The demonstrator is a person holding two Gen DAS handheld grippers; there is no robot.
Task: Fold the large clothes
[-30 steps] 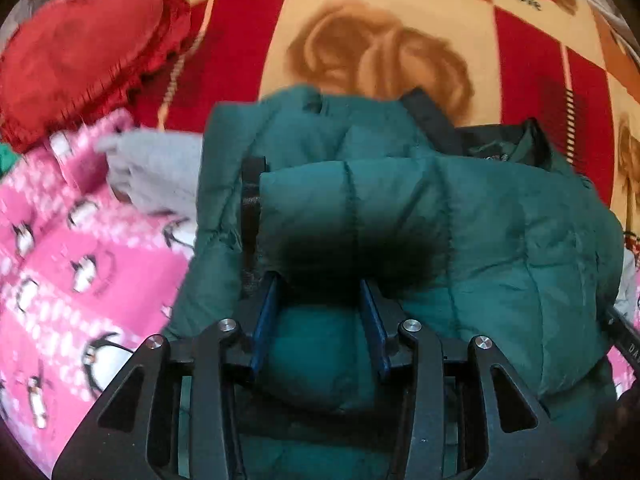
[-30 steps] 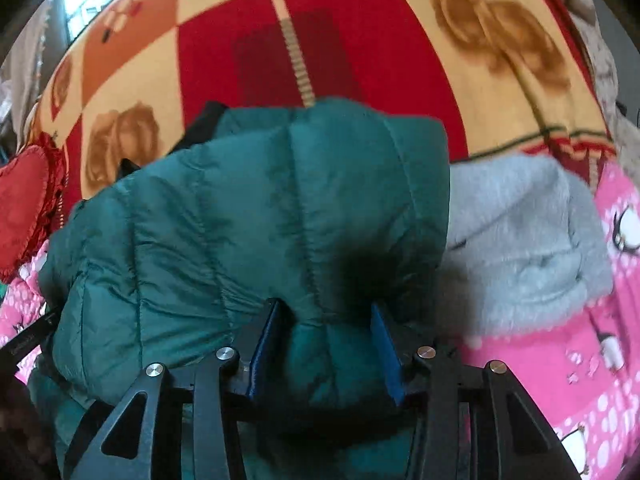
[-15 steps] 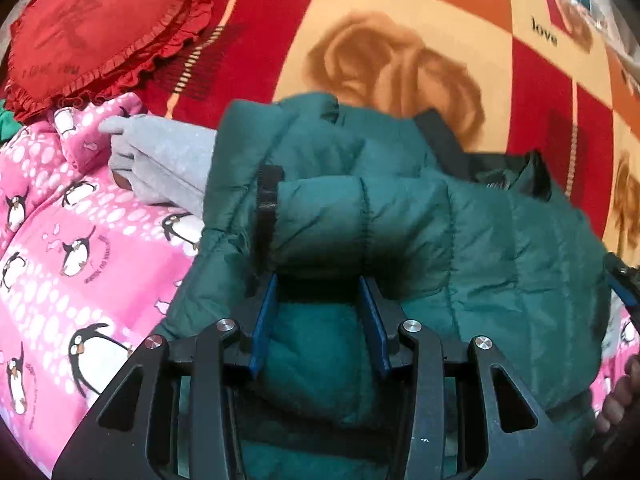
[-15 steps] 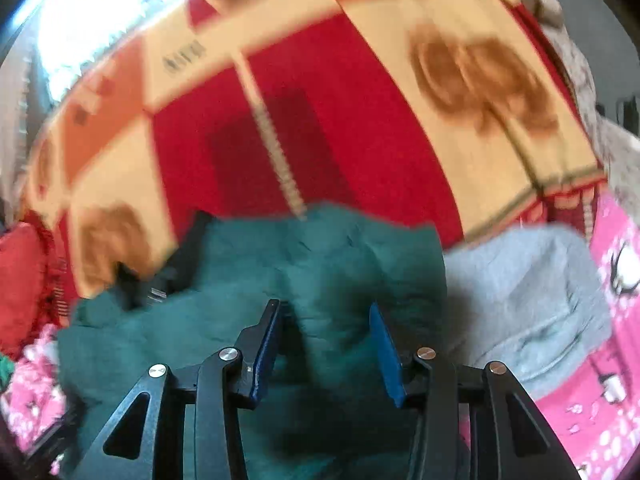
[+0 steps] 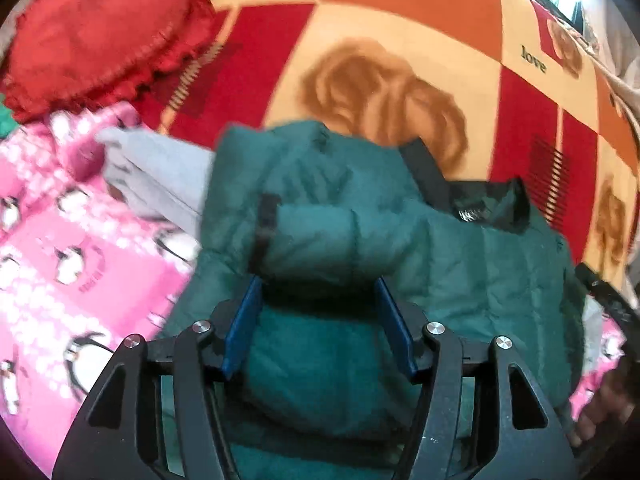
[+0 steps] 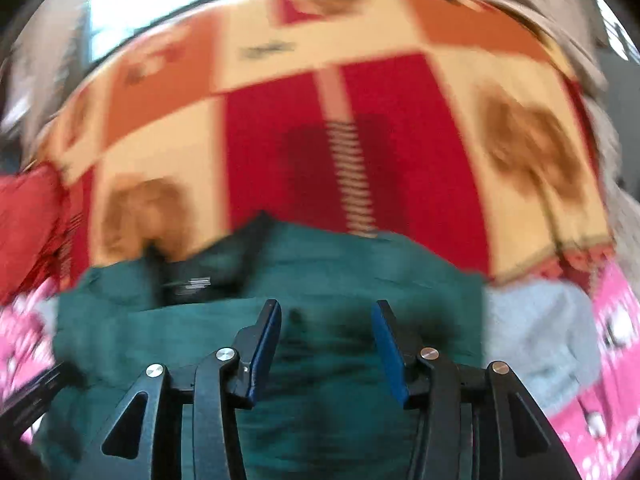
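A dark green puffer jacket (image 5: 460, 272) lies bunched on the bed, with its black collar lining (image 5: 488, 200) showing at the far side. My left gripper (image 5: 317, 282) sits low over a rolled fold of the jacket. Its jaws are opening, the fold bulges between the blue pads (image 5: 244, 320), and I see no pinch in it. In the blurred right wrist view my right gripper (image 6: 327, 305) hovers open above the jacket (image 6: 400, 264), with nothing held between its pads.
A red, orange and cream checked blanket (image 5: 380, 60) covers the bed beyond the jacket. A grey garment (image 5: 160, 172) and a pink penguin blanket (image 5: 80, 260) lie beside it. A red heart cushion (image 5: 96, 36) sits far left. A hand (image 5: 600, 412) shows at the lower right.
The left jaws have spread wider around the jacket fold. The right gripper has lifted up and back off the jacket, which now lies below its fingertips instead of between them.
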